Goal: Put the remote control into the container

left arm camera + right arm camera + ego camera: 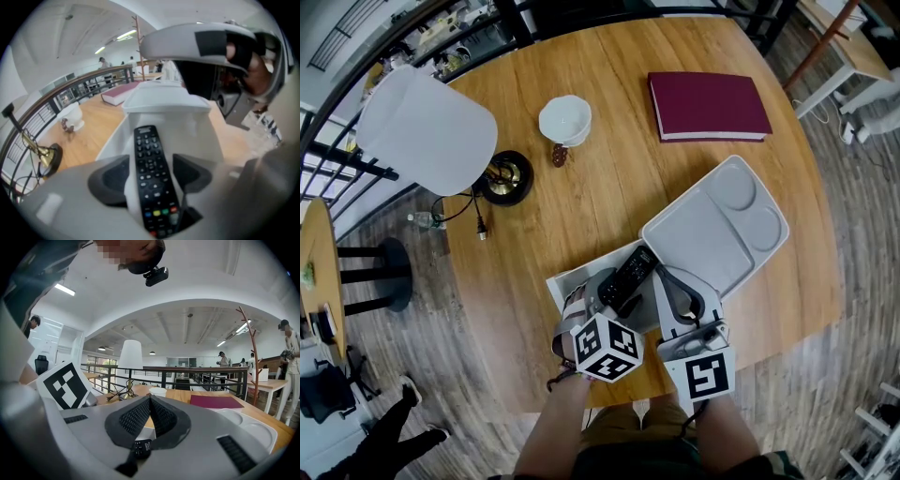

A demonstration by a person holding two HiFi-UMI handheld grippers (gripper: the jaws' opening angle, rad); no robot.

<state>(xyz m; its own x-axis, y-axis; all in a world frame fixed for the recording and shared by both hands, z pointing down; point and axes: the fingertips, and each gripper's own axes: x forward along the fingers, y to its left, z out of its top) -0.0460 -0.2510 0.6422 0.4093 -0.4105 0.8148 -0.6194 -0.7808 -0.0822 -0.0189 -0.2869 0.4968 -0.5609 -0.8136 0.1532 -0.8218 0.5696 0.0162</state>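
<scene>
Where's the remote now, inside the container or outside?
Inside: the remote control lies in the white container, walls on both sides, between the open jaws of the left gripper.

The tabletop is round and made of light brown wood. A lamp with a white shade stands near the left edge, and its black cord lies beside it. A white bowl sits near the middle, with a small brown thing just beside it. A dark red book lies flat at the far right. A grey tray lies nearer, touching a white container at the near edge.
</scene>
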